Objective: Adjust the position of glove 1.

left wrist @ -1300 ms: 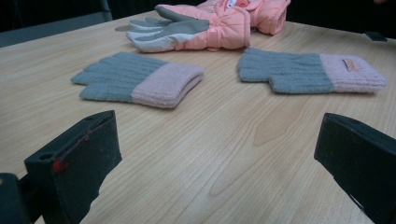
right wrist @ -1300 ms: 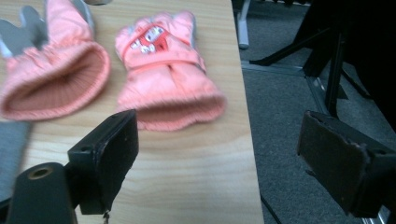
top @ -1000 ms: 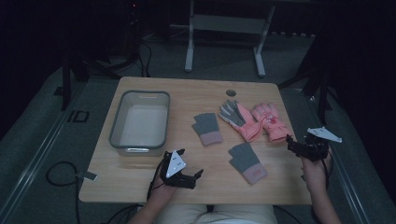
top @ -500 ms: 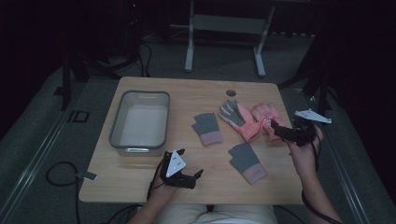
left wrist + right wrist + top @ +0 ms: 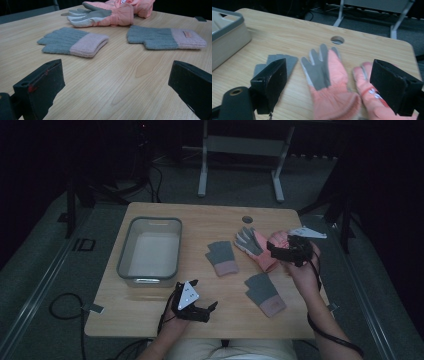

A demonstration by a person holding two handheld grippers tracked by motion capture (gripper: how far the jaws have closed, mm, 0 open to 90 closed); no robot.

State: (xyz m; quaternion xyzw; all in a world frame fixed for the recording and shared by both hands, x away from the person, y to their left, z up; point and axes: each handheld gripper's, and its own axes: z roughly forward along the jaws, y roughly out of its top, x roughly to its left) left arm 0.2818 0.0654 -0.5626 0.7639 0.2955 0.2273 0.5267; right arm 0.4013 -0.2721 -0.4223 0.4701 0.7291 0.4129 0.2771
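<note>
While spread wide, right gripper (image 5: 327, 92) jaws straddling pink glove (image 5: 329, 82), palm up, seemingly just above it. Second pink glove (image 5: 369, 92) touching alongside. Left gripper (image 5: 200, 307) also wide open, low over bare table (image 5: 120, 82), knit gloves (image 5: 75, 42) beyond.

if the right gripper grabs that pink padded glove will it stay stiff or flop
The pink glove looks puffy and soft, so it would probably sag from the right gripper, whose jaws stand open above it. Likely light. It lies flat on the table, so it should not roll.
</note>
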